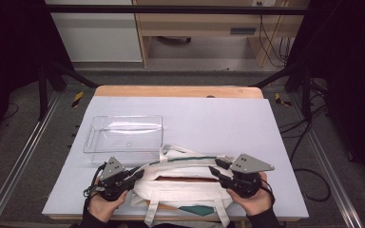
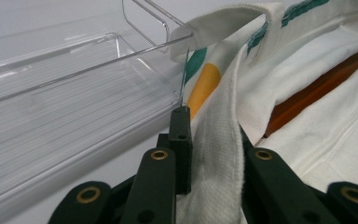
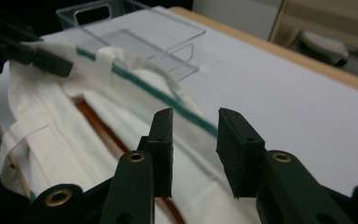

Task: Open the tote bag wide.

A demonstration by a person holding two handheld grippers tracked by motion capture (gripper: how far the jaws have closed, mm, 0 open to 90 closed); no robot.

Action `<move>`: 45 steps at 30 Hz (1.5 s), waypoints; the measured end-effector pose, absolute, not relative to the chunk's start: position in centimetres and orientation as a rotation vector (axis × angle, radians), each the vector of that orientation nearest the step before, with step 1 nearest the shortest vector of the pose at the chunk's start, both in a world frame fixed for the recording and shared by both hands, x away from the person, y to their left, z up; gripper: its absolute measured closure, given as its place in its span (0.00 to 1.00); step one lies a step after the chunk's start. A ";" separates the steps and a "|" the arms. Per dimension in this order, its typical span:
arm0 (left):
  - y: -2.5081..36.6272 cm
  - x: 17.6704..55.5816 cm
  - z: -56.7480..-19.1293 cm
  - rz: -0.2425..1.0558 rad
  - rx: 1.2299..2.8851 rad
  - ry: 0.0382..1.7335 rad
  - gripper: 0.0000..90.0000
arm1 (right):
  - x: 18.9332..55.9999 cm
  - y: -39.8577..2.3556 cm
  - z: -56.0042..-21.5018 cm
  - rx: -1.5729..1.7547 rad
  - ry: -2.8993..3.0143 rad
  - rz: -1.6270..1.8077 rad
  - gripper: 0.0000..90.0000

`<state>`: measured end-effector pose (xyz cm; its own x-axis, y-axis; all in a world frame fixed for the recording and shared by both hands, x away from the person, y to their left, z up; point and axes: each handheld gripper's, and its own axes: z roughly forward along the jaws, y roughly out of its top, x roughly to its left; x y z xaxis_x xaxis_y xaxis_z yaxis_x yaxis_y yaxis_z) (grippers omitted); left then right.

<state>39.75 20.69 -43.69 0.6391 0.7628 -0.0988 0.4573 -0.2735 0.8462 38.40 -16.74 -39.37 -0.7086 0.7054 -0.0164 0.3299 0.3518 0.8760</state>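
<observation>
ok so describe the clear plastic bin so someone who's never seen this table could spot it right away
Start at the pale sheet covering the table and look to its left half, just beyond the cream tote bag at the near edge. There sits the clear bin, a shallow see-through rectangular box with cut-out handles. It is the one transparent, rigid thing there; its neighbour is soft cloth.

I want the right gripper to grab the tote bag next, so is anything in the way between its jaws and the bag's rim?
Nothing visible blocks it. The right gripper hangs open just over the cream canvas tote bag, jaws apart with no cloth between them. The left gripper pinches the bag's other edge, and the clear plastic bin sits beyond the bag.
</observation>
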 end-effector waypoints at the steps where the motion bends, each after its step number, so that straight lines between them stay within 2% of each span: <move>1: 20.7 39.8 -43.7 0.408 1.925 0.961 0.87 | 38.4 -16.7 -39.4 0.907 2.228 1.307 0.75; 3: 20.8 39.8 -43.9 0.402 1.918 0.964 0.87 | 38.5 -16.7 -40.9 0.946 2.264 1.311 0.76; 5: 20.9 39.8 -43.9 0.401 1.914 0.965 0.87 | 38.5 -16.7 -41.3 0.953 2.278 1.295 0.75; 7: 20.9 39.8 -44.0 0.403 1.913 0.964 0.87 | 38.3 -16.9 -42.1 0.939 2.294 1.249 0.70; 11: 20.9 39.9 -44.0 0.401 1.907 0.970 0.87 | 38.4 -17.5 -42.6 0.950 2.295 1.213 0.70; 13: 20.9 40.0 -44.0 0.401 1.904 0.972 0.86 | 38.9 -17.8 -43.3 0.959 2.311 1.161 0.80; 14: 20.9 40.0 -44.0 0.401 1.905 0.971 0.86 | 38.9 -17.8 -43.3 0.959 2.311 1.161 0.80; 15: 20.9 40.1 -44.1 0.397 1.898 0.975 0.86 | 38.9 -17.8 -43.4 0.948 2.318 1.162 0.92; 16: 20.9 40.1 -44.1 0.393 1.898 0.976 0.85 | 38.9 -17.8 -43.4 0.946 2.316 1.162 0.97; 19: 21.0 40.2 -44.1 0.384 1.898 0.973 0.85 | 38.9 -17.9 -43.1 0.945 2.292 1.176 1.00; 26: 20.8 40.4 -44.4 0.383 1.908 0.966 0.82 | 39.5 -17.7 -42.9 1.007 2.181 1.197 1.00; 38: 20.5 40.5 -44.7 0.409 1.931 0.945 0.78 | 42.1 -17.0 -45.2 1.156 2.167 1.101 0.98; 45: 20.6 40.5 -44.6 0.417 1.912 0.958 0.66 | 41.9 -17.5 -45.1 1.190 2.136 1.156 0.88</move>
